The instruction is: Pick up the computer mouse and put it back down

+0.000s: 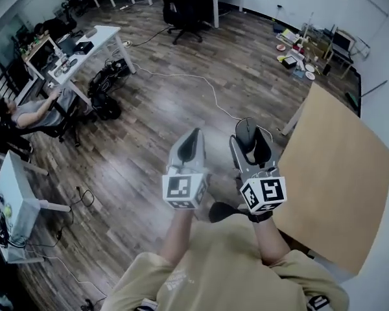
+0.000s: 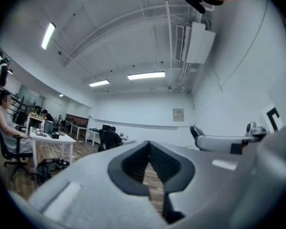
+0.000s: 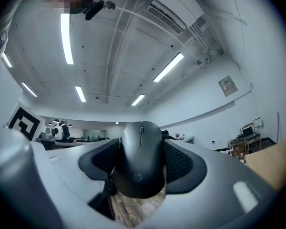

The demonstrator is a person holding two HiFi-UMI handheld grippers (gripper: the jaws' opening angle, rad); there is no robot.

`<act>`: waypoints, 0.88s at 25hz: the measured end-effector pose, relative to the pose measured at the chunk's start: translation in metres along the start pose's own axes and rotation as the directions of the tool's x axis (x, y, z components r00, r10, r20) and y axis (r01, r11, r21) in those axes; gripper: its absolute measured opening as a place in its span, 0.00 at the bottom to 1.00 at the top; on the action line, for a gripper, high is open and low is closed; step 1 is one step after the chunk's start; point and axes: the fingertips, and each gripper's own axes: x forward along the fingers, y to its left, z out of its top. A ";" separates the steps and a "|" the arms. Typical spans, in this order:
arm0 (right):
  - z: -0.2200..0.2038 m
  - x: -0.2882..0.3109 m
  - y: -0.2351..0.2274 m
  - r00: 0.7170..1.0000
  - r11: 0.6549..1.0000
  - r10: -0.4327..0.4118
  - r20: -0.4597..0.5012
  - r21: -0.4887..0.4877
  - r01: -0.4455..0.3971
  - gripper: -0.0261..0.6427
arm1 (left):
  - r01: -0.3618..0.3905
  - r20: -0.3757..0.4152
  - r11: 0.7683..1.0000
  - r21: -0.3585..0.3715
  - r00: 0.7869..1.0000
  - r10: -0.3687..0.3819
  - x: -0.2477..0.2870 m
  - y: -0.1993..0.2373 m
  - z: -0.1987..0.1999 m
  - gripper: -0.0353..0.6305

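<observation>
So rn the right gripper is clamped on the mouse, long axis running along the jaws w/ the wheel end out front, up in the air over the floor. Table sits off to its right, so set-down goes that way imo. Left gripper is pinched together, nothing in it.

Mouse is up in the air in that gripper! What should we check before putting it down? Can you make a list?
1. Right gripper shut on the computer mouse: ok.
2. Mouse centred between the jaws, wheel end pointing away: ok.
3. Mouse above the table: not ok. In the head view it hangs over the wood floor, with the table to its right.
4. Table top bare where it shows: ok.
5. Left gripper shut, holding nothing, off to the side: ok.
</observation>
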 end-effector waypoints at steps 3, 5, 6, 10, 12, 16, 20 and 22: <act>-0.014 0.031 0.009 0.998 0.998 0.061 -0.006 0.034 -0.061 0.48 | -0.052 -0.005 0.999 -0.006 0.999 0.052 0.004 0.026 -0.006 0.05; -0.022 0.061 0.009 0.997 0.995 0.080 -0.012 0.055 -0.080 0.48 | -0.064 -0.023 0.998 -0.007 0.998 0.064 0.020 0.046 -0.012 0.05; -0.025 0.075 0.006 0.996 0.995 0.083 -0.014 0.063 -0.082 0.48 | -0.067 -0.035 0.998 -0.008 0.997 0.067 0.032 0.055 -0.016 0.05; -0.034 0.131 -0.031 0.998 0.996 0.058 -0.004 0.064 -0.058 0.48 | -0.039 -0.053 0.999 -0.006 0.998 0.039 0.107 0.074 -0.029 0.05; -0.036 0.163 -0.055 0.999 0.997 0.052 0.004 0.059 -0.053 0.48 | -0.013 -0.042 1.000 -0.005 0.999 0.013 0.156 0.079 -0.033 0.05; -0.026 0.221 -0.106 0.999 0.999 0.019 0.031 0.030 -0.020 0.48 | 0.032 -0.039 0.999 -0.006 0.999 -0.033 0.253 0.091 -0.033 0.05; -0.010 0.254 -0.172 0.996 0.998 -0.052 0.066 0.024 0.050 0.48 | 0.094 -0.037 0.996 0.003 0.995 -0.094 0.330 0.079 -0.031 0.05; -0.005 0.261 -0.200 0.993 0.996 -0.093 0.073 0.017 0.092 0.48 | 0.126 -0.047 0.992 0.005 0.991 -0.126 0.358 0.068 -0.033 0.05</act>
